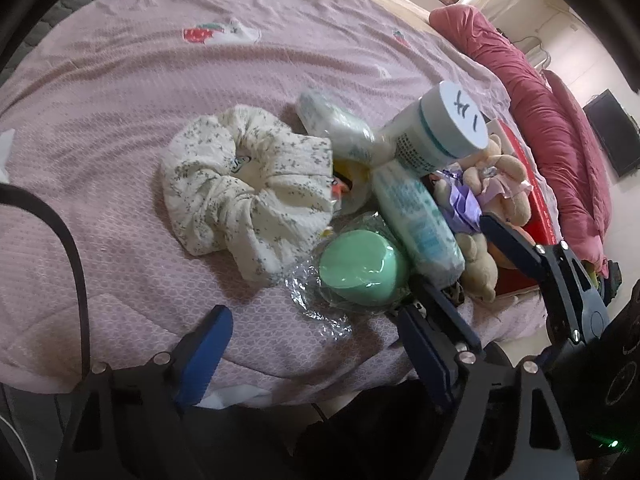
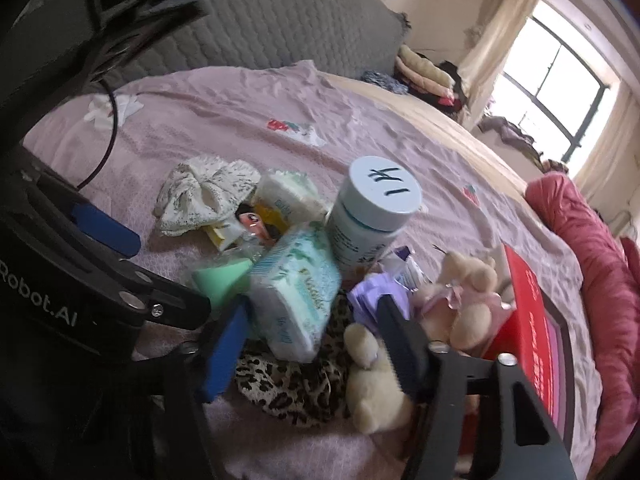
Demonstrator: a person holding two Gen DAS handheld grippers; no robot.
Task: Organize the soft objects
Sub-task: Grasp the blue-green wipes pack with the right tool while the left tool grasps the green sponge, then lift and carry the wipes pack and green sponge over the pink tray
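A pile of small things lies on the pink bedspread (image 1: 120, 240). A cream floral scrunchie (image 1: 244, 188) lies at its left, also in the right wrist view (image 2: 200, 196). A green sponge (image 1: 362, 268) in clear wrap sits in front. Tissue packs (image 1: 416, 220) (image 2: 296, 292), a white bottle (image 1: 436, 128) (image 2: 372, 212), beige plush bears (image 1: 500, 184) (image 2: 376, 376) and a leopard scrunchie (image 2: 296, 384) are there. My left gripper (image 1: 316, 340) is open, just short of the sponge. My right gripper (image 2: 312, 344) is open around the tissue pack and bear.
A red box (image 2: 532, 320) lies right of the pile. A dark pink duvet (image 1: 552, 120) is bunched along the bed's far right. A grey quilted headboard (image 2: 280, 20) stands behind. A black cable (image 1: 76, 264) hangs at the left.
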